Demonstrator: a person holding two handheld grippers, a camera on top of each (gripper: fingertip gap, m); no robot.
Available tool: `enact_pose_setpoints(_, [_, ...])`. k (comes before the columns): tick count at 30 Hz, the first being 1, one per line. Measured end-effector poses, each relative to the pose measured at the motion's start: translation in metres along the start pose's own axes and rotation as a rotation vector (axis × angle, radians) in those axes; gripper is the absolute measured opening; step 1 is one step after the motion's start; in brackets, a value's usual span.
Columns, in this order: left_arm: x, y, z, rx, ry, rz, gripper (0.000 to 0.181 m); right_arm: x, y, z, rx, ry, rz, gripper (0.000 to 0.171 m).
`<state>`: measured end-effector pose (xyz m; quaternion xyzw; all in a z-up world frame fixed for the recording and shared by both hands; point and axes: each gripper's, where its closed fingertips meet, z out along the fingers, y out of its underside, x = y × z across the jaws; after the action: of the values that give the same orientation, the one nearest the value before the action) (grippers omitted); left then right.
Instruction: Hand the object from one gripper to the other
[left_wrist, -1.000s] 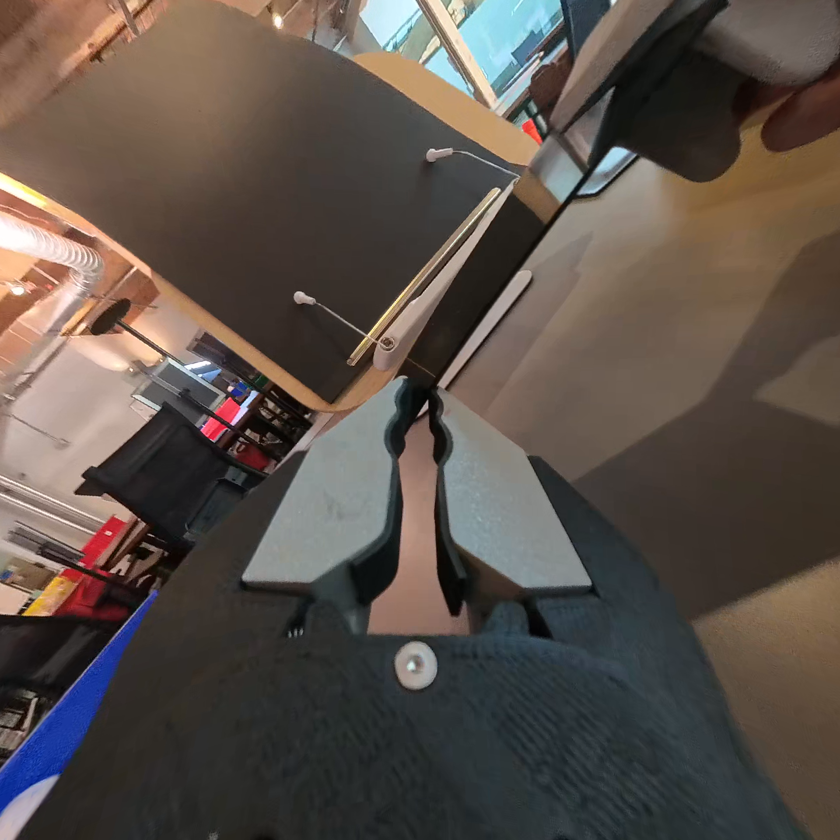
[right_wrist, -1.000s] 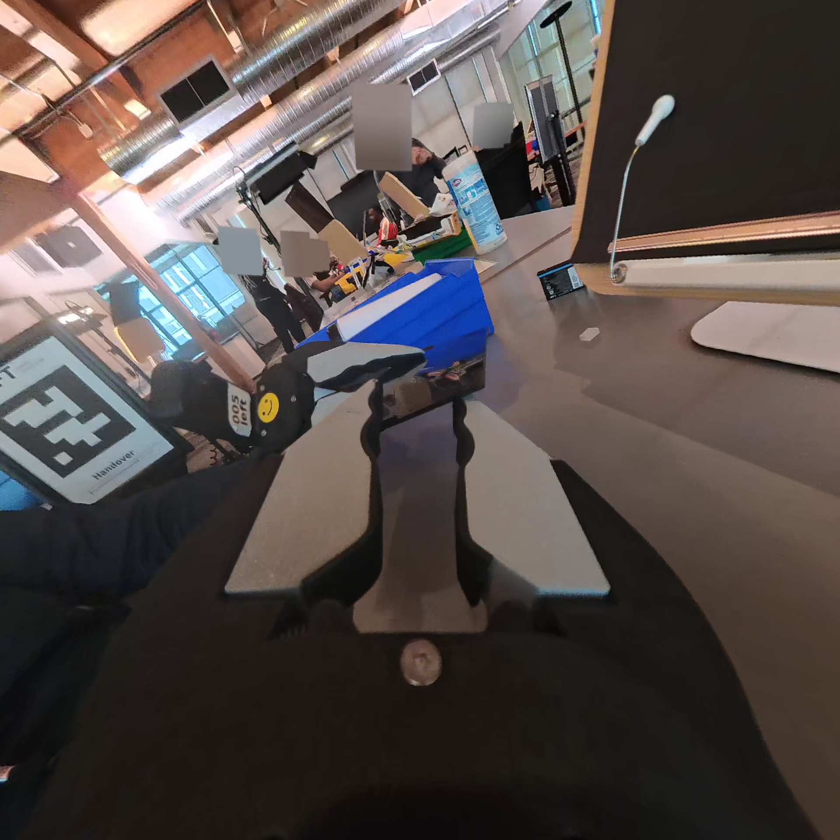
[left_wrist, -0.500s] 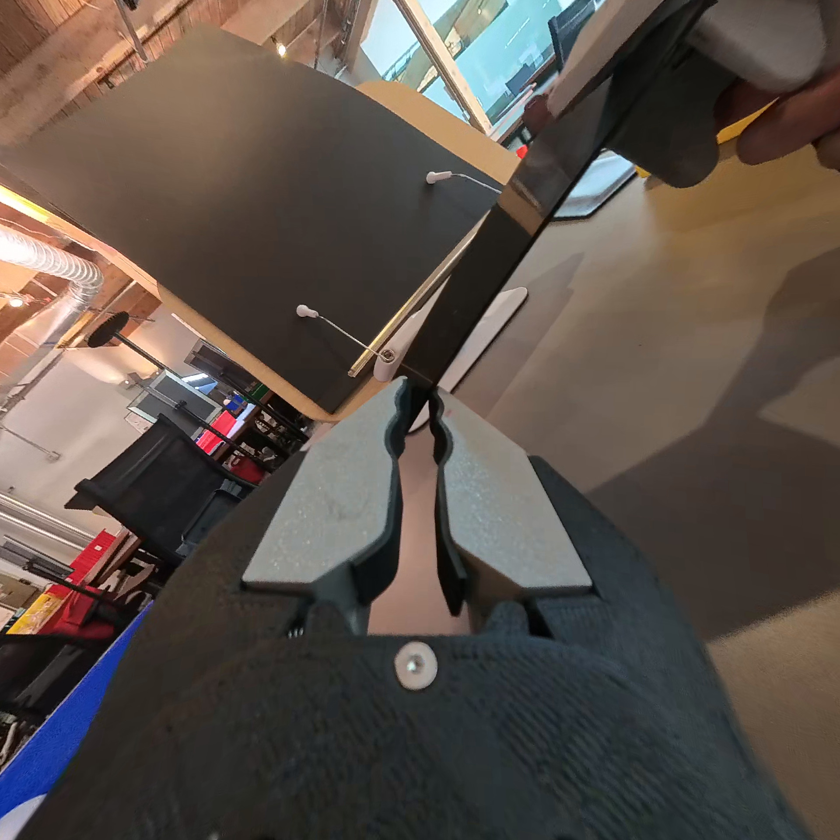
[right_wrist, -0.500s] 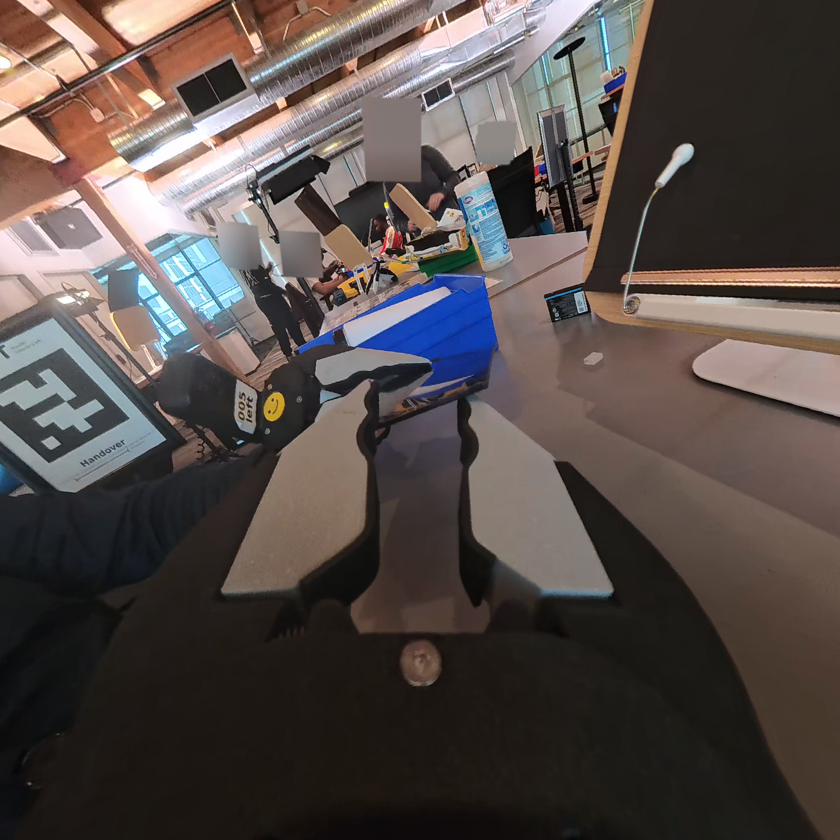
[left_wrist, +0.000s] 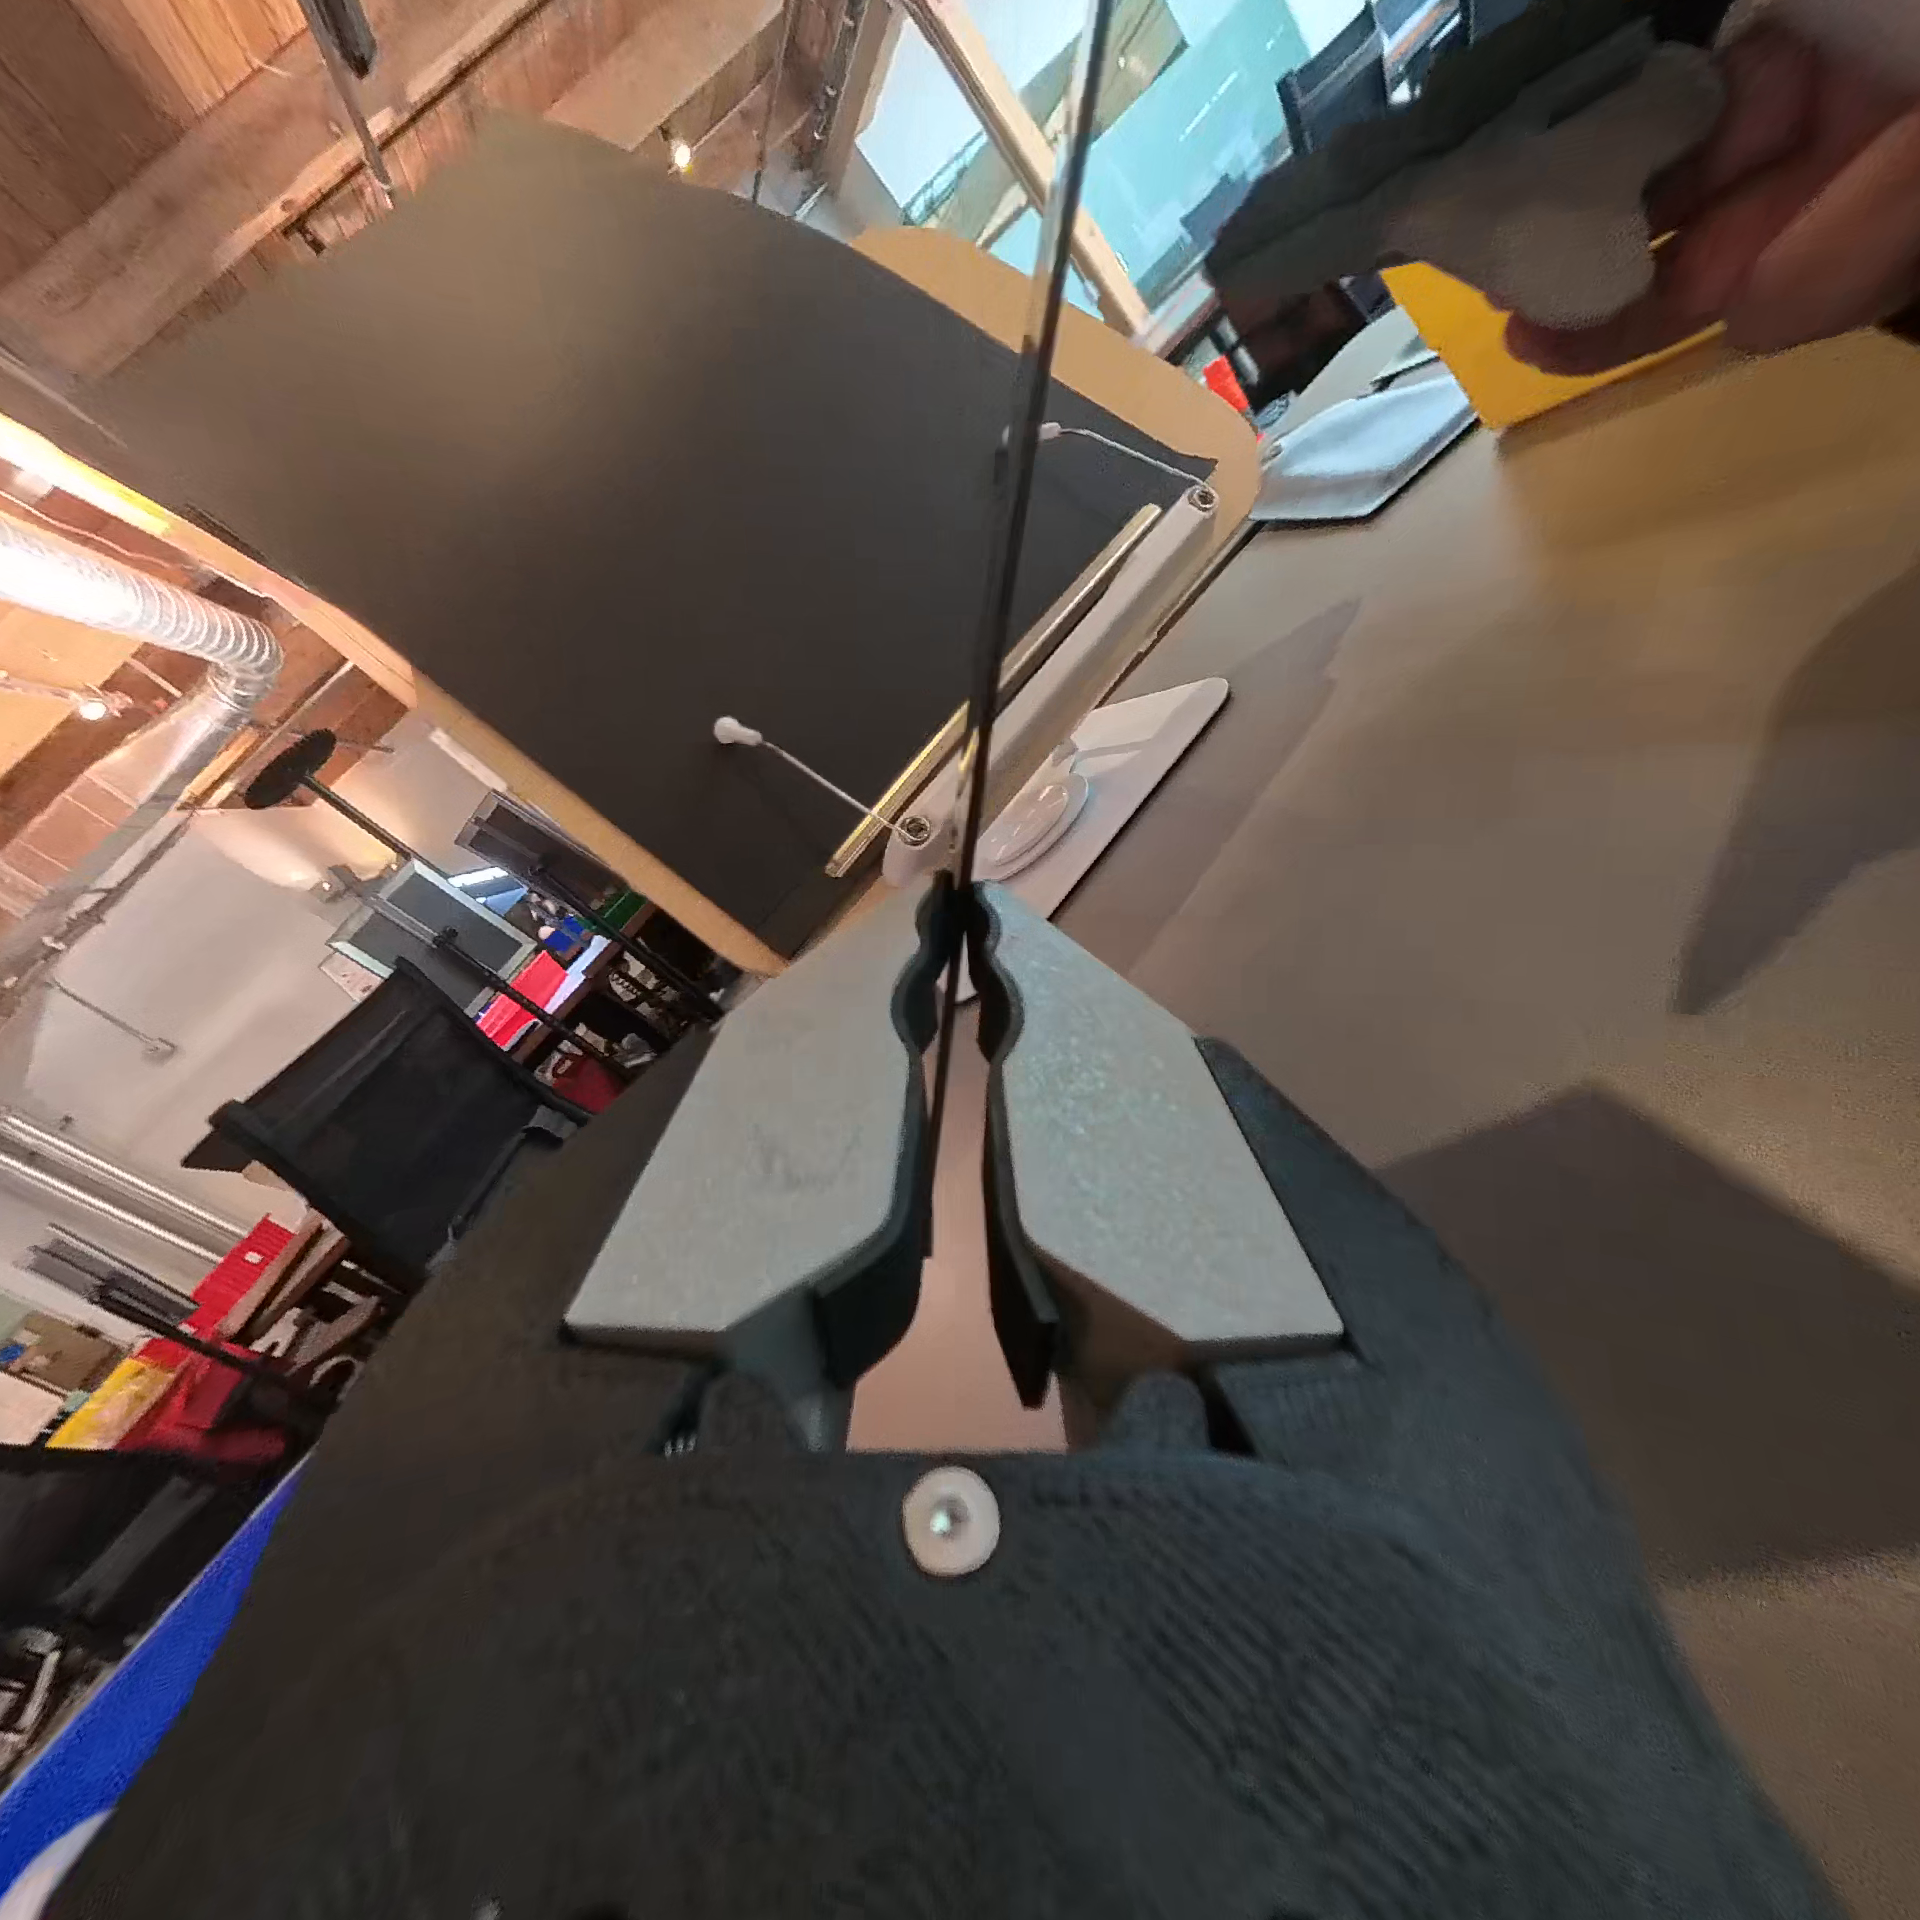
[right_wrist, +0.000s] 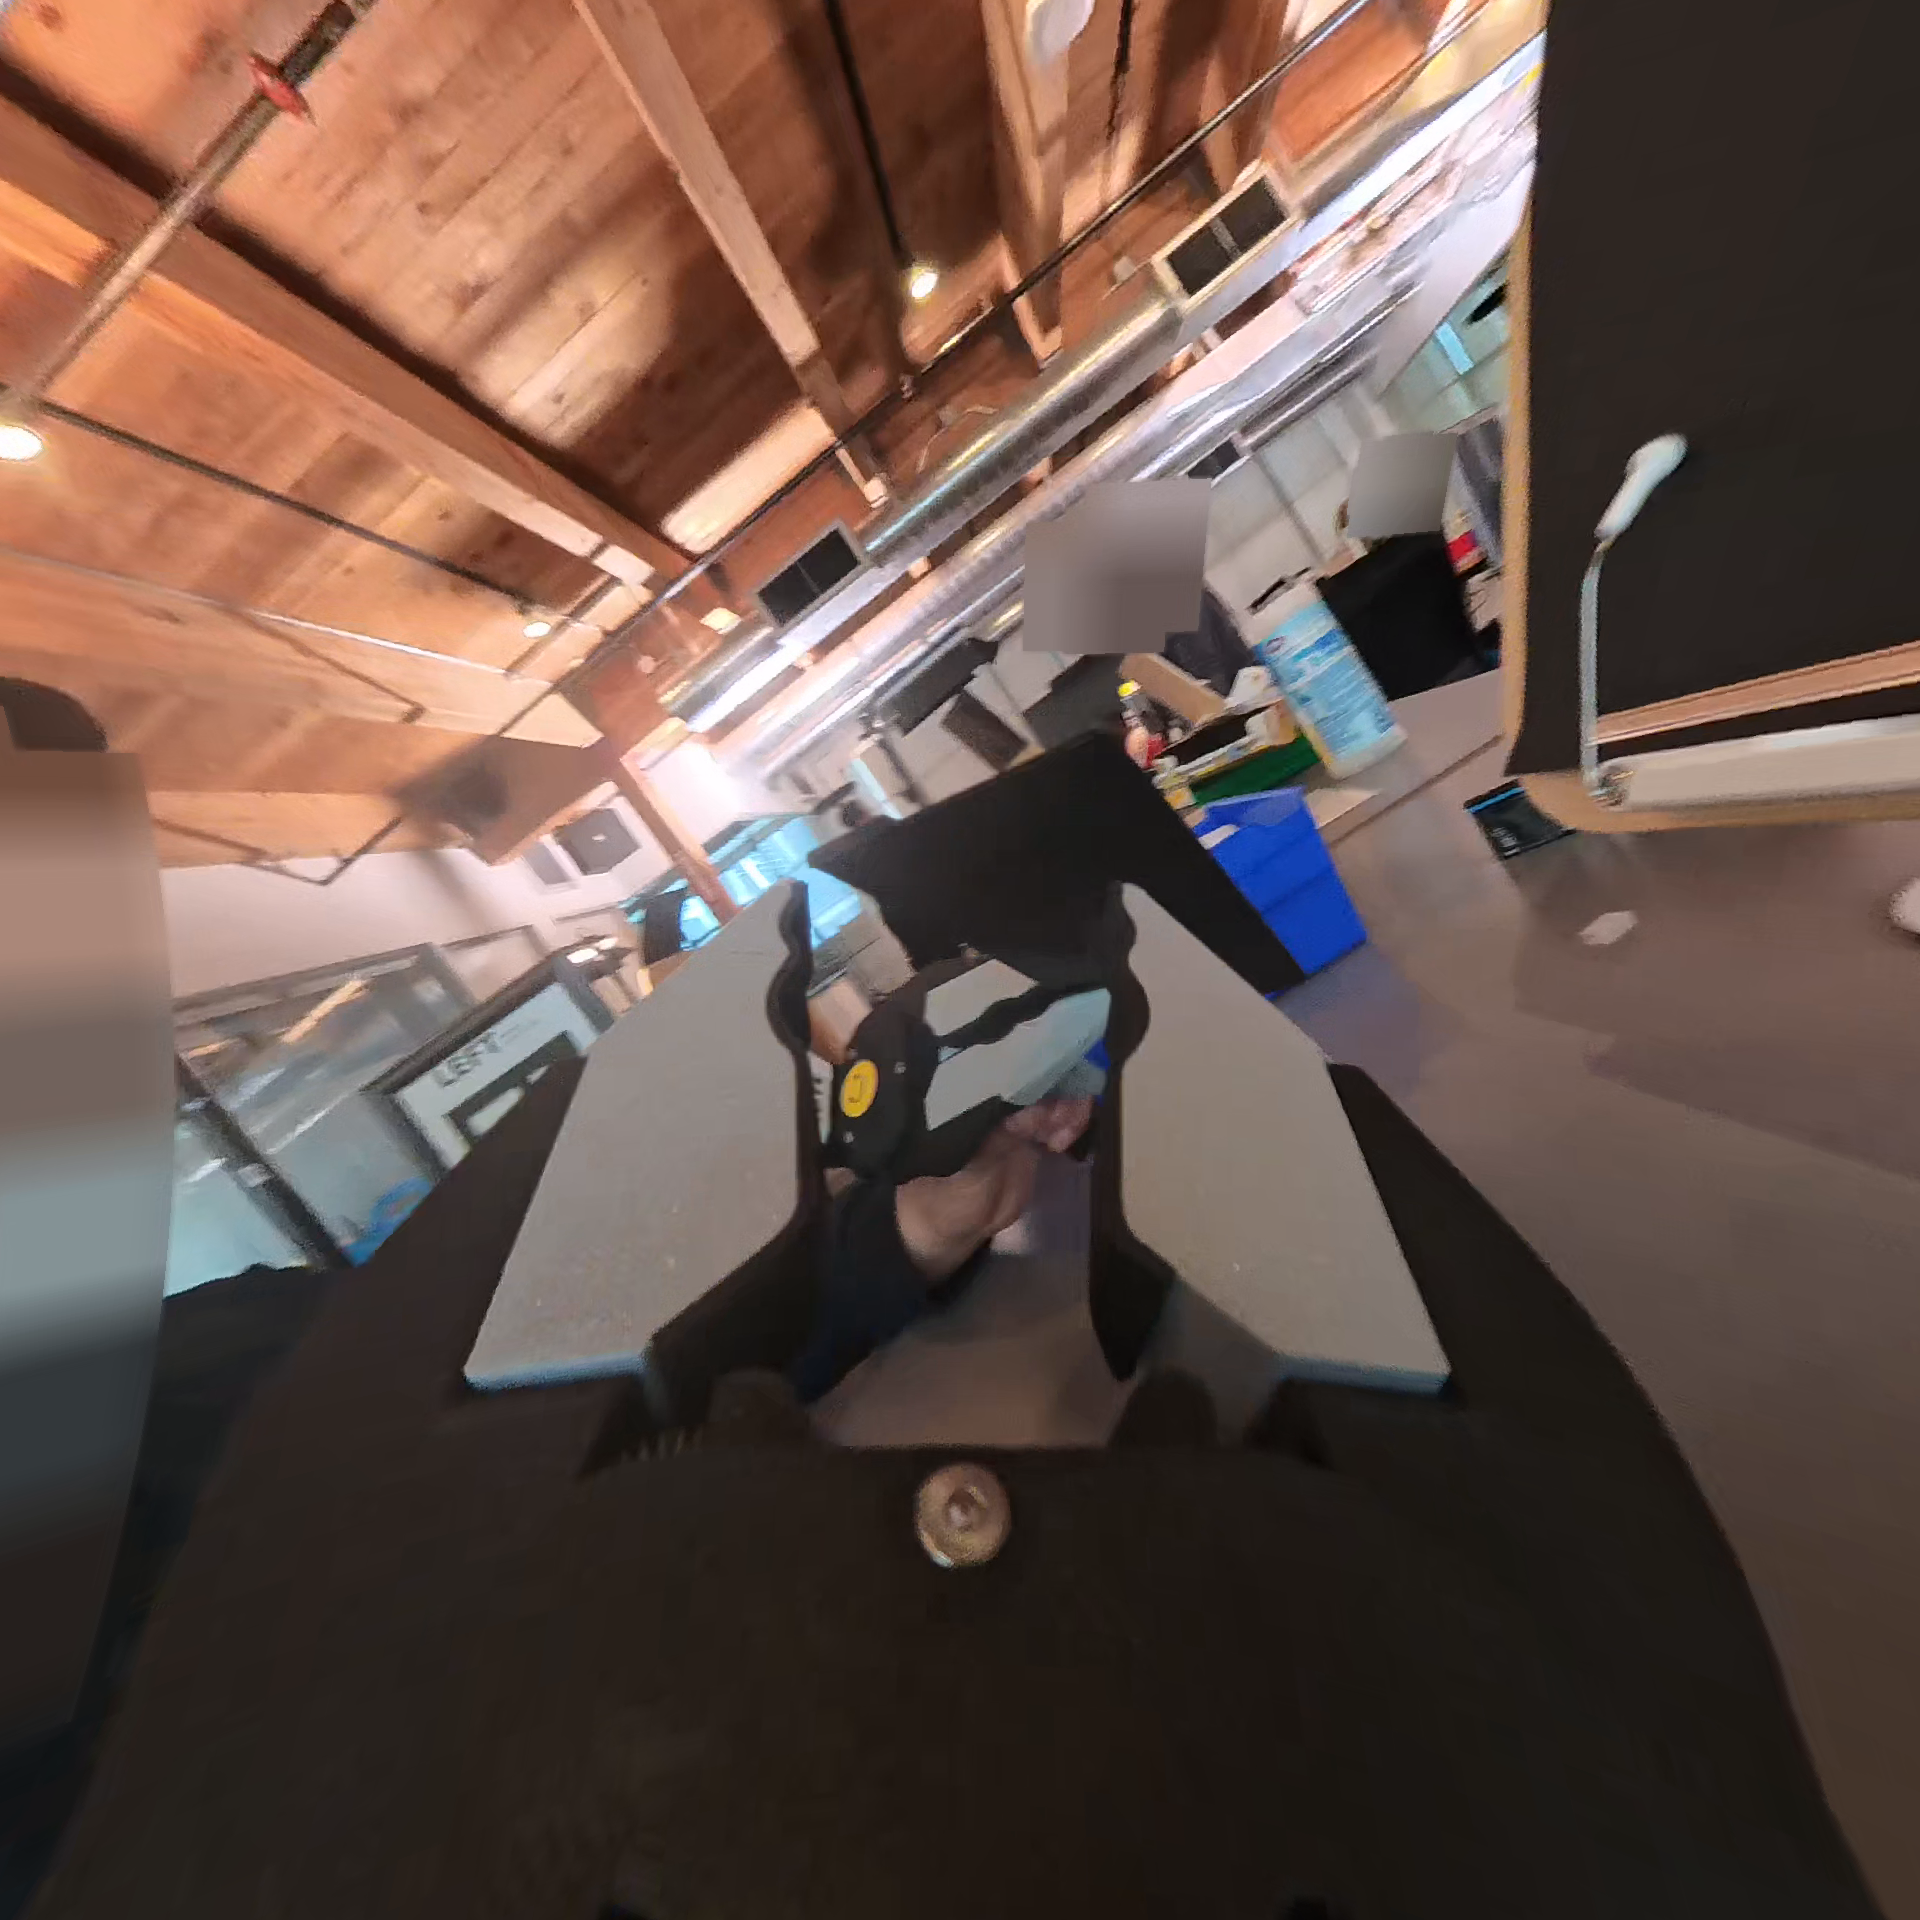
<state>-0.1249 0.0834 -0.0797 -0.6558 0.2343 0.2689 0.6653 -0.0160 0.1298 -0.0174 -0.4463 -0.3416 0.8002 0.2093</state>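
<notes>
A thin black card (left_wrist: 1027, 416) shows edge-on in the left wrist view, rising from my left gripper (left_wrist: 961, 914), which is shut on its lower edge. In the right wrist view the card (right_wrist: 1039, 842) is a flat dark panel held up by the left gripper (right_wrist: 935, 1060), which carries a yellow sticker. My right gripper (right_wrist: 956, 925) is open, with its jaws wide, and faces the card and the left gripper without touching them. In the left wrist view the right gripper (left_wrist: 1455, 177) sits at the top right in a hand, apart from the card.
A black board on a white stand (left_wrist: 623, 468) stands on the brown table (left_wrist: 1507, 779), and it is at the right edge of the right wrist view (right_wrist: 1714, 364). A blue bin (right_wrist: 1288, 883) and a wipes canister (right_wrist: 1335, 675) stand farther back. People are in the background. Tip to tip, the grippers are about 15 cm apart.
The right gripper has opened and let go of the card, then drawn away. The left gripper keeps the card and has turned it, so it now shows edge-on.
</notes>
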Motion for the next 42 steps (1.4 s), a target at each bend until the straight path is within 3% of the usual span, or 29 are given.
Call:
enact_pose_setpoints(4, [0.001,-0.009,-0.004,0.073,0.054,-0.093,0.000,0.010,-0.001,0.000,-0.015,0.129,-0.137,0.064])
enact_pose_setpoints(5, [0.003,-0.014,-0.006,0.103,0.082,-0.119,0.000,0.010,0.002,0.002,-0.031,0.141,-0.180,0.074])
enact_pose_setpoints(12, [0.035,-0.051,-0.030,0.317,0.533,-0.522,0.000,0.000,0.023,0.018,-0.143,0.152,-0.375,0.078])
enact_pose_setpoints(16, [0.054,-0.060,-0.039,0.328,0.733,-0.639,0.000,-0.020,0.039,0.026,-0.198,0.047,-0.445,0.053])
enact_pose_setpoints(17, [0.058,-0.058,-0.038,0.308,0.743,-0.628,0.000,-0.027,0.047,0.028,-0.231,-0.003,-0.461,0.035])
enact_pose_setpoints(18, [0.062,-0.056,-0.037,0.293,0.740,-0.602,0.000,-0.032,0.053,0.029,-0.262,-0.029,-0.483,0.012])
enact_pose_setpoints(20, [0.064,-0.052,-0.033,0.276,0.696,-0.572,0.008,-0.032,0.056,0.028,-0.291,-0.013,-0.562,0.000])
enact_pose_setpoints(23, [0.051,-0.041,-0.022,0.247,0.525,-0.515,0.012,-0.022,0.044,0.025,-0.256,0.111,-0.709,0.000])
enact_pose_setpoints(25, [0.040,-0.035,-0.018,0.247,0.404,-0.455,0.009,-0.006,0.032,0.018,-0.254,0.282,-0.843,0.000])
enact_pose_setpoints(28, [0.031,-0.026,-0.014,0.210,0.296,-0.391,0.007,0.028,0.019,0.002,-0.357,0.631,-1.147,0.000])
enact_pose_setpoints(31, [0.025,-0.004,-0.004,0.078,0.187,-0.265,0.015,0.054,0.026,-0.008,-0.567,0.845,-1.445,0.000])
enact_pose_setpoints(35, [0.025,-0.001,-0.002,0.045,0.074,-0.010,0.018,0.083,0.055,-0.011,-0.880,0.899,-1.627,0.000])
enact_pose_setpoints(42, [0.044,-0.017,-0.004,0.088,-0.001,0.351,0.012,0.083,0.082,-0.002,-0.998,0.794,-1.713,0.000])
